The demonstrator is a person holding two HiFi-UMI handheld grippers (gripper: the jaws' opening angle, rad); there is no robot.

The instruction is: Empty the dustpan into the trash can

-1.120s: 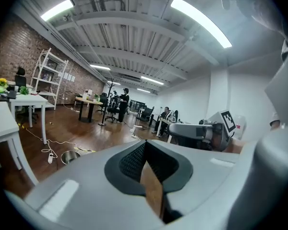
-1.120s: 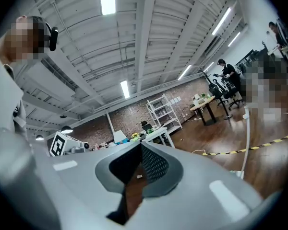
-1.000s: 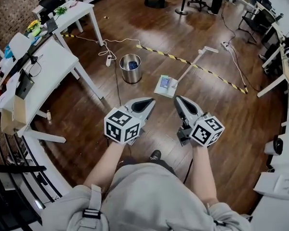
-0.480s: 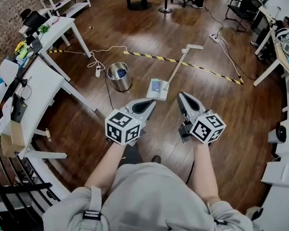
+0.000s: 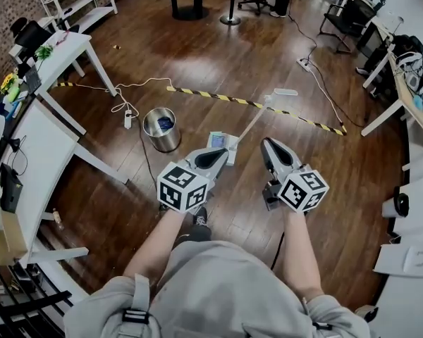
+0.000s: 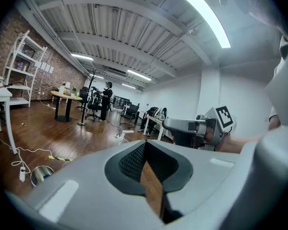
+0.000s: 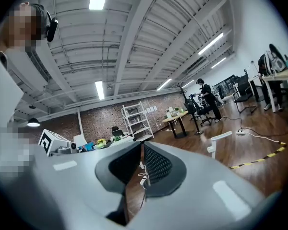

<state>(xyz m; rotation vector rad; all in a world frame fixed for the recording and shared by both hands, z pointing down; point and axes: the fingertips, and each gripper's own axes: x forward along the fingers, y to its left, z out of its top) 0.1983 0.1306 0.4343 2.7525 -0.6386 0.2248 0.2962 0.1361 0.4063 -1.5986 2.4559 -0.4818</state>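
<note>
A white dustpan (image 5: 220,144) stands on the wooden floor, and its long handle (image 5: 257,117) leans up to the right. Left of it stands a round metal trash can (image 5: 161,129) with something blue inside. My left gripper (image 5: 221,152) hovers just short of the pan, shut with nothing in it. My right gripper (image 5: 266,144) is beside it, right of the handle, also shut and empty. In the left gripper view, the jaws (image 6: 145,143) meet at the tip, the trash can (image 6: 40,175) is low left, and the right gripper (image 6: 182,126) is alongside. The right gripper view shows its shut jaws (image 7: 141,145) and the handle's top (image 7: 221,138).
White desks (image 5: 48,146) stand along the left. A power strip (image 5: 127,119) with cables lies by the can. Yellow-black tape (image 5: 218,97) crosses the floor behind the dustpan. Chairs and tables fill the far side, and a person (image 6: 107,99) stands far off.
Both grippers have advanced together across the room. The trash can and dustpan have drawn closer, and the pan now sits right at the left gripper's tip. Both grippers stayed shut.
</note>
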